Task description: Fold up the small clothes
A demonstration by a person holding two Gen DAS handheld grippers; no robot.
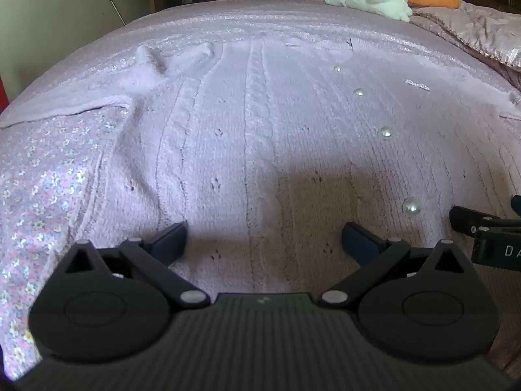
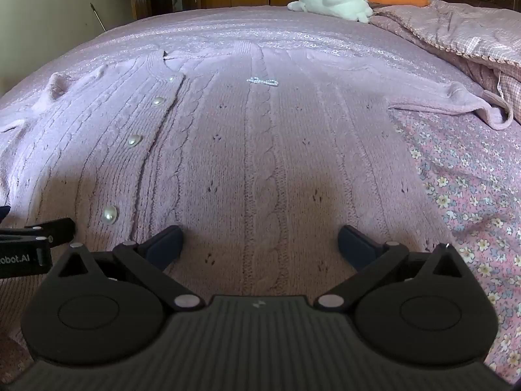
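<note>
Lying flat and face up on the bed, the lilac cable-knit cardigan (image 1: 260, 123) spreads under both my grippers, its hem end nearest me and its neck toward the far side. It is buttoned shut, with a row of pearl buttons (image 1: 386, 132) running up the front placket, and a small sparkly bow brooch (image 2: 262, 81) sits on the chest just beside that placket. Raised cable braids run lengthwise down the knit, with little eyelet holes dotted between them. One sleeve (image 1: 156, 65) lies bunched and crumpled out on my left; the other sleeve (image 2: 469, 106) reaches to my right, its cuff slightly folded over.

My left gripper (image 1: 263, 241) hangs just over the lower part of the cardigan with its jaws spread wide and nothing between them. My right gripper (image 2: 259, 242) is likewise wide open and empty above the knit, close beside the left one, so each shows at the edge of the other's view.

Under the cardigan is a pink floral bedsheet (image 2: 472, 189). A crumpled pinkish quilt (image 2: 456, 29) is heaped at the far right, and a white and orange plush toy (image 2: 338, 0) lies next to it. I see no container anywhere on the bed
</note>
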